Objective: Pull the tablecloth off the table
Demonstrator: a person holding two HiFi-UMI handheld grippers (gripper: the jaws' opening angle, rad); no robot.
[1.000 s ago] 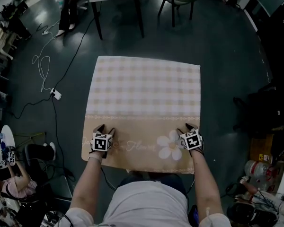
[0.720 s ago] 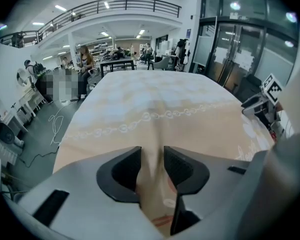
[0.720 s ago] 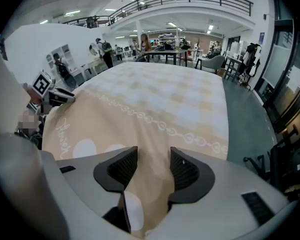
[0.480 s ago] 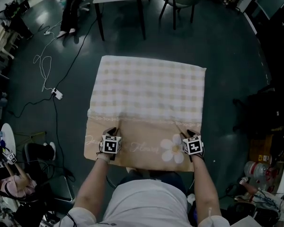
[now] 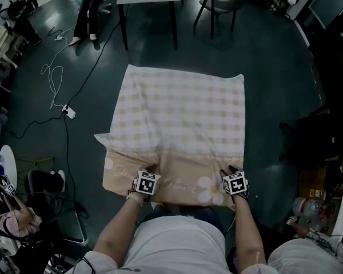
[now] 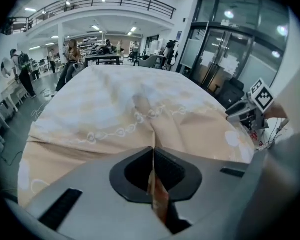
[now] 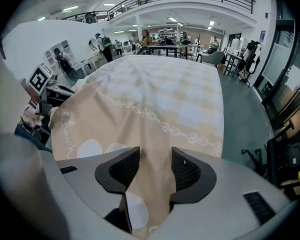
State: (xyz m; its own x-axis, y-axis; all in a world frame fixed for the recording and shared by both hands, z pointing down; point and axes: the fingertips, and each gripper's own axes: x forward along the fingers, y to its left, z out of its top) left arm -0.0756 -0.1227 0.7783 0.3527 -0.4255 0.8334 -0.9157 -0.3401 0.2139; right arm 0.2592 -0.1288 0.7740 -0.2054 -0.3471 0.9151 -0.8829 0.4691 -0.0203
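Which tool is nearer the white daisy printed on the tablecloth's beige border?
Right. The right tool, jaws just closing with the beige checked tablecloth between them, sits just beside the white daisy print; the left tool, shut on the cloth, is farther off across the lettering.

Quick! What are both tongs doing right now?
Left tongs: shut on a thin pinch of cloth.
Right tongs: just been closing, now gripping a thick fold of cloth.

Head view looks steeply down; gripper views share tablecloth (image 5: pixel 183 113).
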